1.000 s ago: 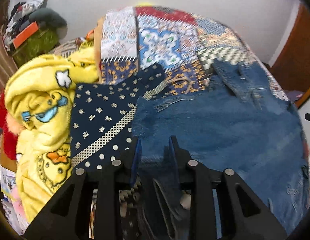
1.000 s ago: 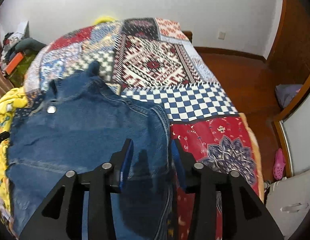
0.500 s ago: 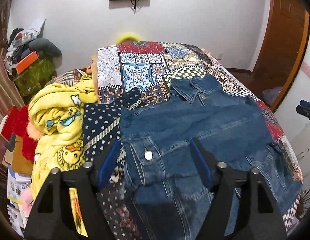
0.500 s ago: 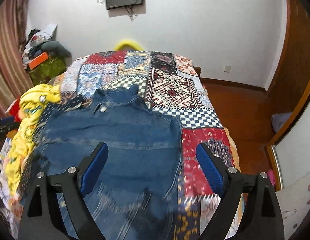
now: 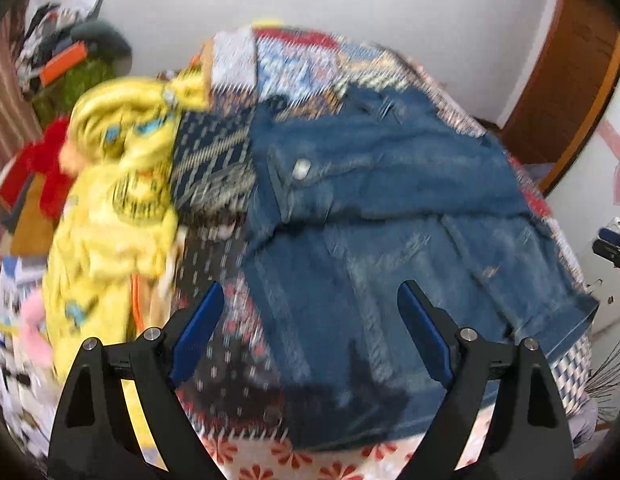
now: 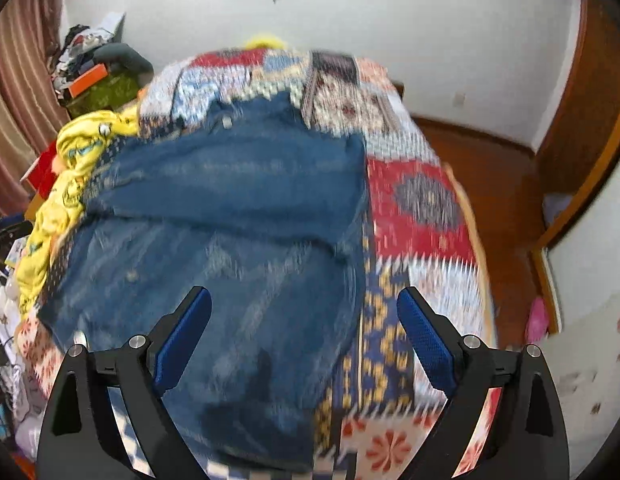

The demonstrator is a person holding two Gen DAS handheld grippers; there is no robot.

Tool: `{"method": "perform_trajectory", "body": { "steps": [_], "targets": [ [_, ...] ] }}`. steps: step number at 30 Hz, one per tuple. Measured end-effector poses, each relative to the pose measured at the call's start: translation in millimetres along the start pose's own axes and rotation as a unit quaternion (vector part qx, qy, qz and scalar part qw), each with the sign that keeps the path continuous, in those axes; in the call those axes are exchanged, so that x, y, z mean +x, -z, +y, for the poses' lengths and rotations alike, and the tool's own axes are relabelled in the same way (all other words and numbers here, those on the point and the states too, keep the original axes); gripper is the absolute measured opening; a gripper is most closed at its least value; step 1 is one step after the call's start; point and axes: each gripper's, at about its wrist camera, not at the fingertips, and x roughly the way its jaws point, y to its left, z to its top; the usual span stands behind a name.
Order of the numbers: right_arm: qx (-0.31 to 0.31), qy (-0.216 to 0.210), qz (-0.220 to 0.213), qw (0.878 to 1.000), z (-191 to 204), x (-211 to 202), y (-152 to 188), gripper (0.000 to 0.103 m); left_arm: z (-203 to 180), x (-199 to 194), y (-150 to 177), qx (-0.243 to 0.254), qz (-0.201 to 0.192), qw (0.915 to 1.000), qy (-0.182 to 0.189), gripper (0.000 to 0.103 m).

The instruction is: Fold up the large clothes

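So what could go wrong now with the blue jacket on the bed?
1. The denim jacket lies near the bed's edge, its lower corner at the quilt's border; a tug might slide it off.
2. The yellow blanket and a dotted navy cloth are bunched right against it, so the left gripper could grab them by mistake.
3. Both grippers' jaws are opening and hold nothing, including the right gripper, and the pictures are blurry, so the next grab could miss.

Both wrist views look steeply down, seemingly from near, sharing the blurred denim jacket on the bed.
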Motion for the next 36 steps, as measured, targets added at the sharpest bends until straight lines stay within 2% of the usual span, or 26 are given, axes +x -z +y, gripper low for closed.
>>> {"method": "perform_trajectory", "body": {
  "steps": [3,7,11,14,17,20,22,23,24,25,26,28,32,36],
  "targets": [
    [0.028,-0.007,0.027,0.999,-8.4,7.0,19.1,0.093,10.0,13.1,22.5,-0.018,0.030,0.9994,-0.004,0.088],
    [0.090,-0.040,0.068,0.993,-23.4,23.2,40.1,0.093,25.2,31.3,47.4,-0.065,0.074,0.9950,0.015,0.088],
    [0.143,-0.083,0.085,0.983,-31.2,33.3,57.0,0.092,36.0,45.2,69.9,-0.114,0.105,0.9863,0.055,0.088],
    [0.139,-0.096,0.085,0.982,-27.4,35.7,59.6,0.092,36.7,56.2,81.7,-0.146,0.128,0.9757,0.102,0.087],
    [0.144,-0.123,0.088,0.978,-26.8,42.9,57.5,0.086,31.5,64.4,88.5,-0.164,0.138,0.9661,0.144,0.078],
    [0.140,-0.136,0.090,0.977,-23.6,49.9,53.9,0.073,25.2,65.9,90.5,-0.168,0.132,0.9642,0.156,0.069],
    [0.140,-0.147,0.091,0.975,-20.5,53.3,52.4,0.057,21.8,65.1,90.9,-0.167,0.128,0.9646,0.160,0.056],
    [0.137,-0.149,0.094,0.975,-19.3,53.5,53.0,0.053,20.4,64.0,90.8,-0.165,0.127,0.9651,0.158,0.053],
    [0.133,-0.147,0.095,0.976,-18.3,53.0,52.9,0.043,17.4,61.2,88.7,-0.162,0.123,0.9666,0.156,0.046],
    [0.130,-0.150,0.095,0.976,-16.8,52.6,52.4,0.034,15.9,57.9,87.6,-0.157,0.118,0.9680,0.157,0.033],
    [0.127,-0.151,0.096,0.976,-16.7,52.9,51.8,0.031,14.4,54.3,85.7,-0.152,0.113,0.9701,0.151,0.024],
    [0.119,-0.152,0.095,0.977,-16.3,49.6,50.3,0.018,15.6,49.0,77.3,-0.146,0.106,0.9715,0.154,0.018],
    [0.087,-0.142,0.074,0.983,-9.6,40.0,41.6,0.014,9.5,26.6,53.6,-0.120,0.068,0.9787,0.152,0.013],
    [0.070,-0.143,0.026,0.987,-5.3,21.8,18.9,0.013,6.9,3.6,21.2,-0.113,0.018,0.9799,0.164,0.012]
  ]
}}
